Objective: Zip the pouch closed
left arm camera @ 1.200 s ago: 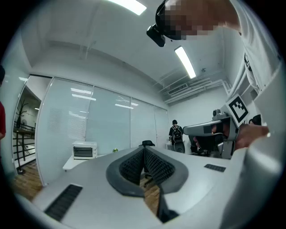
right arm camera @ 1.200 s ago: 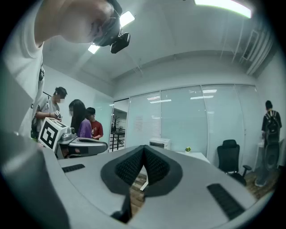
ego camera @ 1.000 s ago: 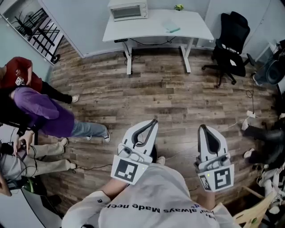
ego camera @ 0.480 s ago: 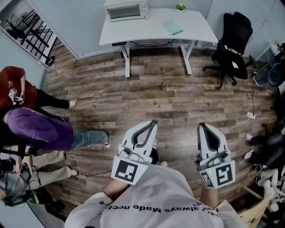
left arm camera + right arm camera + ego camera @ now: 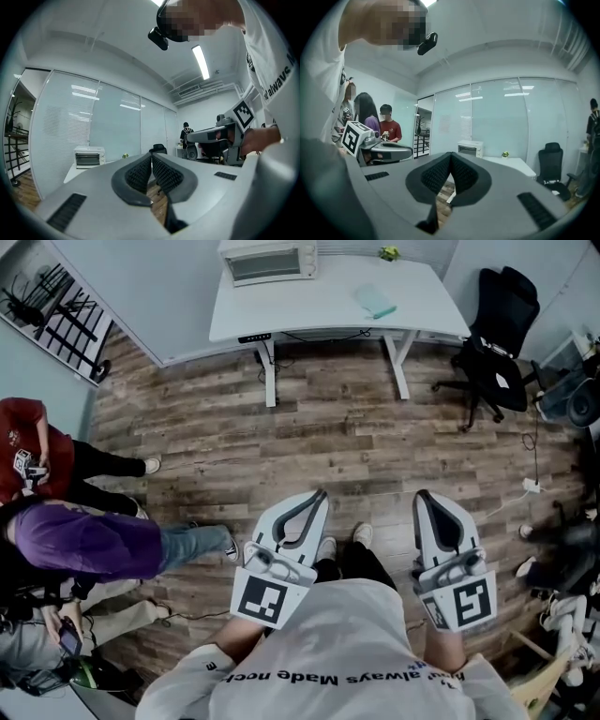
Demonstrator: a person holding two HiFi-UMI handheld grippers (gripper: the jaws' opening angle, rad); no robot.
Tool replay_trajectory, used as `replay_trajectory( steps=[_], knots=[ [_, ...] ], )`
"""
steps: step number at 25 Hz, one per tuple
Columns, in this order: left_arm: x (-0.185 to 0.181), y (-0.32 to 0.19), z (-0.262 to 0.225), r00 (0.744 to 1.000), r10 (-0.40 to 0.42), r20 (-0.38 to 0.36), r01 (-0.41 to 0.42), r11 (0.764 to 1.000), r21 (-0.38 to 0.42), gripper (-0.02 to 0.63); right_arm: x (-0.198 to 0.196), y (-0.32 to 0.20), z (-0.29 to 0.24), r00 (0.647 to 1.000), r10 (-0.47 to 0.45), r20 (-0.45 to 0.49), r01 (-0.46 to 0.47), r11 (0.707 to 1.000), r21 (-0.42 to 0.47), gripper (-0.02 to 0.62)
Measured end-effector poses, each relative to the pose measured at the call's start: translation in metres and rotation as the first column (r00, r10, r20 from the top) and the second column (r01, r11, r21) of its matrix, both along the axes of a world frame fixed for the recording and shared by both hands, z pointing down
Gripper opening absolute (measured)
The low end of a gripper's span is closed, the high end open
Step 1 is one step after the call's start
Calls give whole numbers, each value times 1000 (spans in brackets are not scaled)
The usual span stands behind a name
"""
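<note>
My left gripper [image 5: 321,493] and right gripper [image 5: 422,494]: jaws together, empty. Likely pouch [image 5: 375,302] far off on table [image 5: 281,306]. Risk: closed jaws shove it, miss the zip

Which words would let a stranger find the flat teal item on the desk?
Start at the white rectangular desk against the far wall. Right of the white toaster oven lies a flat pale teal pouch, the only flat coloured thing there.
</note>
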State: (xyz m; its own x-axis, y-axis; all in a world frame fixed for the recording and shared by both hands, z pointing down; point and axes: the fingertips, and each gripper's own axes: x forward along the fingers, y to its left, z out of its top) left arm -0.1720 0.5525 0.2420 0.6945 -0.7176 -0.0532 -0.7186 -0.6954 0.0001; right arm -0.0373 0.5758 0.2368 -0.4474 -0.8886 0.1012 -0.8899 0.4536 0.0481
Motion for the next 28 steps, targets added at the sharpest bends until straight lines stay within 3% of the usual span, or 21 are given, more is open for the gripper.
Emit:
replay_trajectory(
  steps=[9,19,28],
  knots=[
    [27,-58,1,999,32,-2,-32,999,4,23,21,-55,4,999,29,42,-30,999,12,8],
    [110,-162,-17,998,66,-7,-66,997,43,23,108,-146,-3,992,101,73,-104,994,34,8],
    [195,-262,-19,998,56,18,-57,998,22,23,192,-245,-6,992,94,86,-97,995,24,8]
  ],
)
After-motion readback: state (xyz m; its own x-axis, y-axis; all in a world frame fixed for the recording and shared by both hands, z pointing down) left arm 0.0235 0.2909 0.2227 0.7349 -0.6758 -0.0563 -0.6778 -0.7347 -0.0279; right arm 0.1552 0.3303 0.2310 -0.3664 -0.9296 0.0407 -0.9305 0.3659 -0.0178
